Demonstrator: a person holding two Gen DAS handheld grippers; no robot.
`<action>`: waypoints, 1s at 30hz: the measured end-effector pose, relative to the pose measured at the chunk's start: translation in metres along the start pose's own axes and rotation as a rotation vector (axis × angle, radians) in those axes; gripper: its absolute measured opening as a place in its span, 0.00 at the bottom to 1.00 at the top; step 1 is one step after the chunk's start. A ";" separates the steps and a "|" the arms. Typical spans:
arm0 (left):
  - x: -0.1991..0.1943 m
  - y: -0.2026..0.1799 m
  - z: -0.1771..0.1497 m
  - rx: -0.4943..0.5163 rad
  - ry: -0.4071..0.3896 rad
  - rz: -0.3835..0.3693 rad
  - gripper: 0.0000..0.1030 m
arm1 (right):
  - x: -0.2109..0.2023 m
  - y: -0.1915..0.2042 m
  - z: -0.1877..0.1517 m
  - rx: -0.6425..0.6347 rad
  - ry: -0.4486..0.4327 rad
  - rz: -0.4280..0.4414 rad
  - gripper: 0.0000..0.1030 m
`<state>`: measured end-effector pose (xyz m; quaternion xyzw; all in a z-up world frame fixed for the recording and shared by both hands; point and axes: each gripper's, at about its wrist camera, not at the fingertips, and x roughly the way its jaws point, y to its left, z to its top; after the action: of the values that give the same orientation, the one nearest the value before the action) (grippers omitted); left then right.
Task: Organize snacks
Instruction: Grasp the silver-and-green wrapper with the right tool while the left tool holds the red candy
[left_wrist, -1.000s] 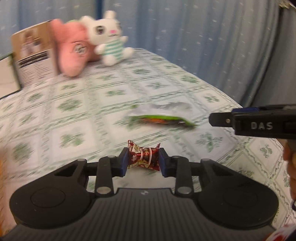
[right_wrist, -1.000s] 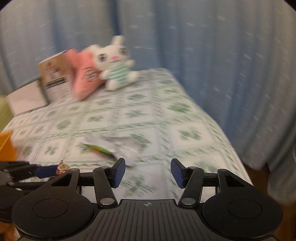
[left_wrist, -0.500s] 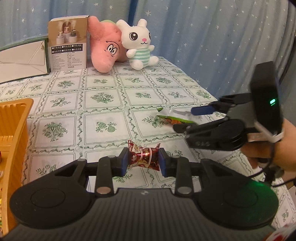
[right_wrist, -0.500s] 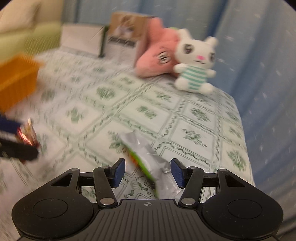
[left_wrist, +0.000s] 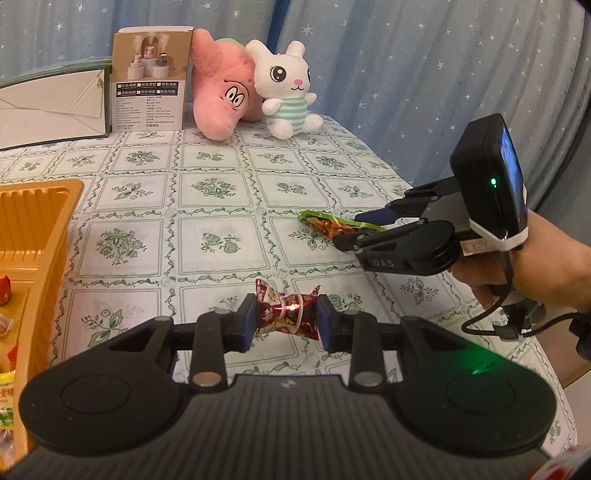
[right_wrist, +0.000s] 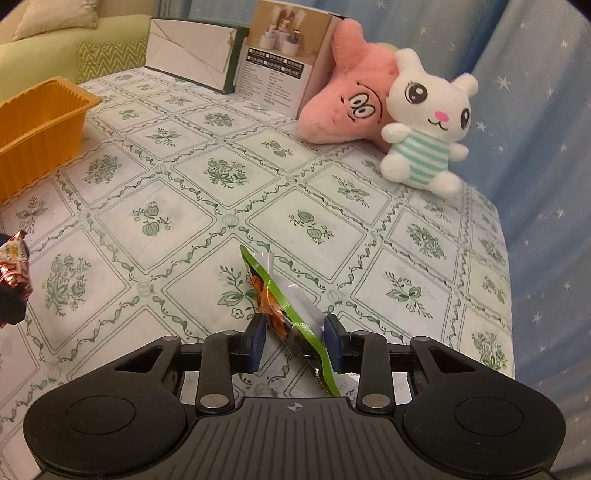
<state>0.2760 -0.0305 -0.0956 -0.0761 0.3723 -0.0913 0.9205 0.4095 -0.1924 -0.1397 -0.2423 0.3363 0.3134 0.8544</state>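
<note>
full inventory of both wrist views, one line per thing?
red candy: 1, red foil, clamped in left gripper
green snack packet: 1, green and silver, between right gripper's pads
orange tray: 1, orange, table's left side, snacks inside
tablecloth: 1, white and green floral
pink plush: 1, far end
white bunny plush: 1, beside pink plush
brown box: 1, upright, left of plushes
white box: 1, far left
curtain: blue, starred
left gripper: black, shut
right gripper: black, jaws just closing on packet
hand: holds right gripper

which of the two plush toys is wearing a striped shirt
The white bunny plush, in a mint-striped shirt; the pink star plush leaning beside it has only a cartoon face.
</note>
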 end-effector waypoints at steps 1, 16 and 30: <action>-0.001 0.001 -0.001 -0.001 0.000 -0.001 0.29 | -0.001 0.002 0.001 0.009 0.009 -0.003 0.29; -0.036 -0.005 -0.015 -0.010 0.007 -0.013 0.29 | -0.064 0.013 -0.031 0.633 0.103 0.249 0.25; -0.075 0.001 -0.039 -0.015 0.024 -0.009 0.29 | -0.102 0.017 -0.066 0.862 0.066 0.171 0.38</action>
<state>0.1957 -0.0154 -0.0727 -0.0835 0.3835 -0.0933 0.9150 0.3108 -0.2593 -0.1122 0.1550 0.4823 0.2061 0.8372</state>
